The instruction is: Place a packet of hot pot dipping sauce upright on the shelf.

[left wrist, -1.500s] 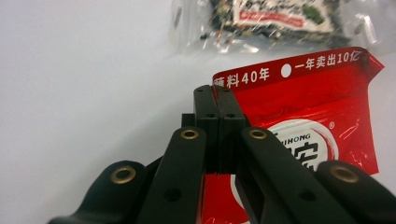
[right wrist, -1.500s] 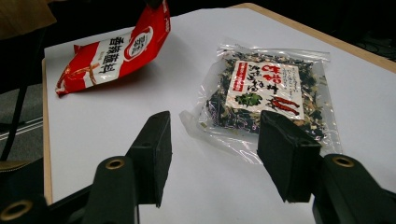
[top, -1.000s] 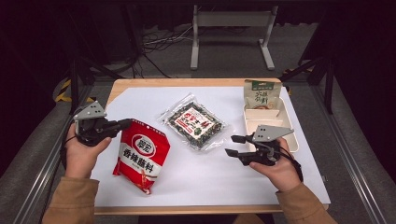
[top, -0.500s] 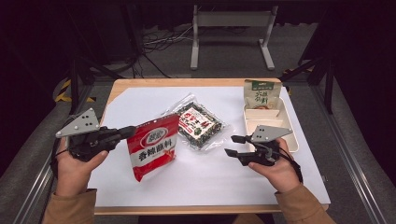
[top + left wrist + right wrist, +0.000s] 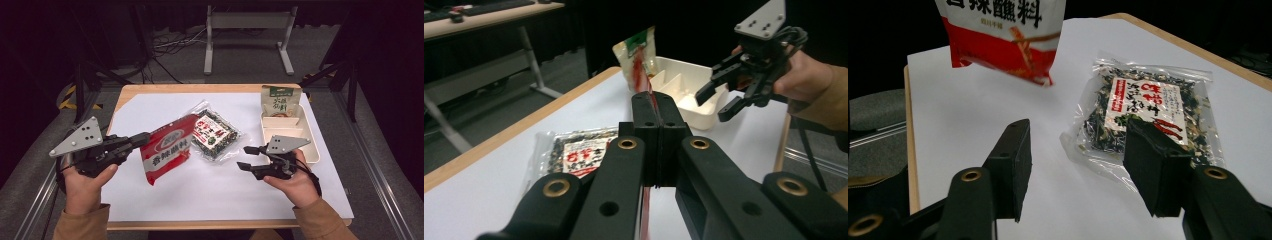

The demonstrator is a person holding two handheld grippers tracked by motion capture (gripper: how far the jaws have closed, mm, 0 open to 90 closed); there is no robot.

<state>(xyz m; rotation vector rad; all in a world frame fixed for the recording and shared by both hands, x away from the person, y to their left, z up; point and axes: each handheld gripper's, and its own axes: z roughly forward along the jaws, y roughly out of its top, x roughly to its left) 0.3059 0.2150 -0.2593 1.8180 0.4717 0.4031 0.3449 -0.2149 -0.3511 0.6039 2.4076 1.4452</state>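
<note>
My left gripper (image 5: 142,139) is shut on the edge of a red seasoning packet (image 5: 167,147), which hangs tilted above the white sheet. In the left gripper view the jaws (image 5: 658,107) pinch the packet's thin red edge (image 5: 644,75). My right gripper (image 5: 243,157) sits low at the right of the sheet and is open. Its jaws have just been opening, with nothing between them (image 5: 1080,150). Just beyond them lies a clear packet of dark dried bits (image 5: 1148,110), flat at the table's centre (image 5: 214,136). The red packet (image 5: 1003,30) hangs farther off.
A white divided tray (image 5: 290,120) stands at the right, behind my right hand. A green-topped snack packet (image 5: 280,100) leans at its far end. The white sheet (image 5: 200,190) covers most of the wooden table (image 5: 165,89). Dark floor and cables lie beyond.
My left gripper has lifted the red packet off the sheet and carried it right, toward the centre. The right gripper has stayed in place, its jaws slightly wider.
</note>
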